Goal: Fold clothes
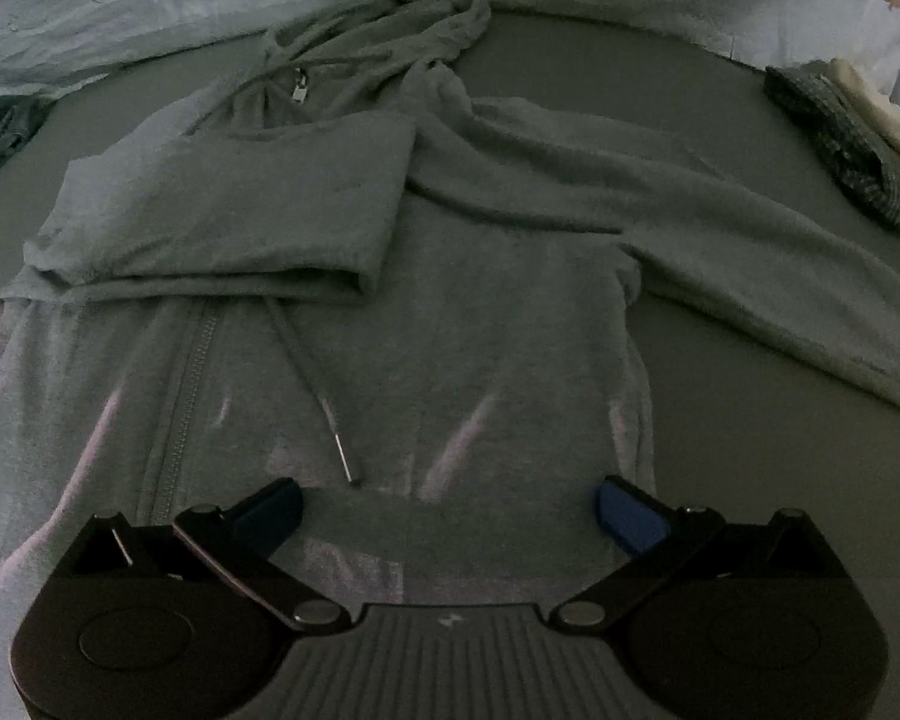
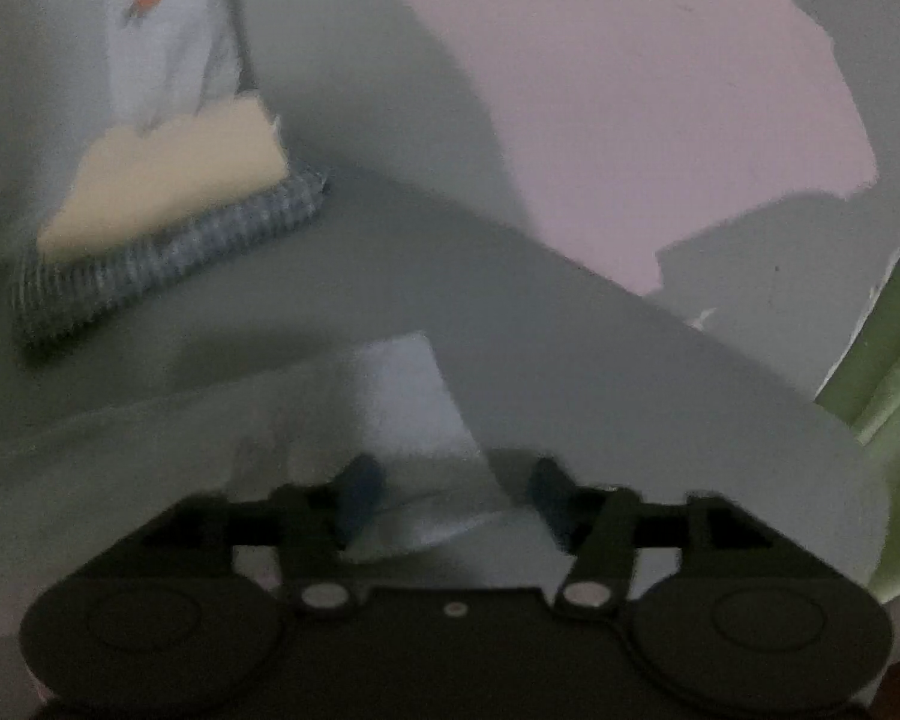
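A grey zip-up hoodie (image 1: pixel 390 330) lies spread face up across the middle of the left wrist frame, its hood (image 1: pixel 390 24) bunched at the top centre. One sleeve (image 1: pixel 228 210) is folded flat across the chest in the centre left, its cuff end reaching the frame's middle. The other sleeve (image 1: pixel 720 252) stretches out unfolded toward the right edge. The zipper (image 1: pixel 189 396) runs down the lower left, closed along its visible length, and a drawstring (image 1: pixel 324 402) with a pale tip trails over the front toward the bottom centre.
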The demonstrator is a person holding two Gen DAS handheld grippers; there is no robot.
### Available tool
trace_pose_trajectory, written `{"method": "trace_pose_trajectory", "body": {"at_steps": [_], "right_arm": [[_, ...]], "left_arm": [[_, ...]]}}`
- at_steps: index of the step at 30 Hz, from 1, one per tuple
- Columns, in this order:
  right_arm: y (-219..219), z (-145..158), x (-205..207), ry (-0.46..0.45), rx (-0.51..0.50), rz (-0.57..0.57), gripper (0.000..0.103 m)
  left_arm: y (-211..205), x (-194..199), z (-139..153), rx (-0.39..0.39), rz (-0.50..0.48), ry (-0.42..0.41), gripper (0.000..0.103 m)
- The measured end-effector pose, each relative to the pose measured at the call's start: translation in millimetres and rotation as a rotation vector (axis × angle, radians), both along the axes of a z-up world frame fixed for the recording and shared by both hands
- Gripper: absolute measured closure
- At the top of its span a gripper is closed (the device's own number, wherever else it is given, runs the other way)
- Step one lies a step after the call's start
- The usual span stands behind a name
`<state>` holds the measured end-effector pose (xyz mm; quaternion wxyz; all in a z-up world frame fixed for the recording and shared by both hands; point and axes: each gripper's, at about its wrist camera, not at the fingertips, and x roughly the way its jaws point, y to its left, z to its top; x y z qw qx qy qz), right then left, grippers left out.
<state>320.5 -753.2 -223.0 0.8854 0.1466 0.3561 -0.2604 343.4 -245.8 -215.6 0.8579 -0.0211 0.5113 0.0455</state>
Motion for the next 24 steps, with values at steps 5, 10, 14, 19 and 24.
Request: {"method": "trace_pose_trajectory", "body": {"at_steps": [5,10,14,19,24], "right_arm": [[18.9,-2.6,7.8,-0.010,-0.037,0.028,0.033],[35.2,5.1,5.7,-0.008,-0.070,0.091,0.086],[38.1,11.3,2.3,-0.007,-0.064,0.086,0.092],[57.9,27.9,-3.4,-0.050,0.003,0.036,0.094],[118.3,52.5,-3.3,-0.107,0.021,0.033,0.094]], "left_arm": [[-4.0,-7.1,0.2,0.005,0.015,-0.033,0.000],[-0.9,-4.5,0.7,0.002,0.007,-0.024,0.000],[-0.2,-4.2,0.4,-0.001,0.009,-0.019,0.000],[3.1,1.2,1.9,-0.017,-0.013,0.010,0.000],[31.4,-4.7,8.6,-0.157,-0.132,0.003,0.000]]}}
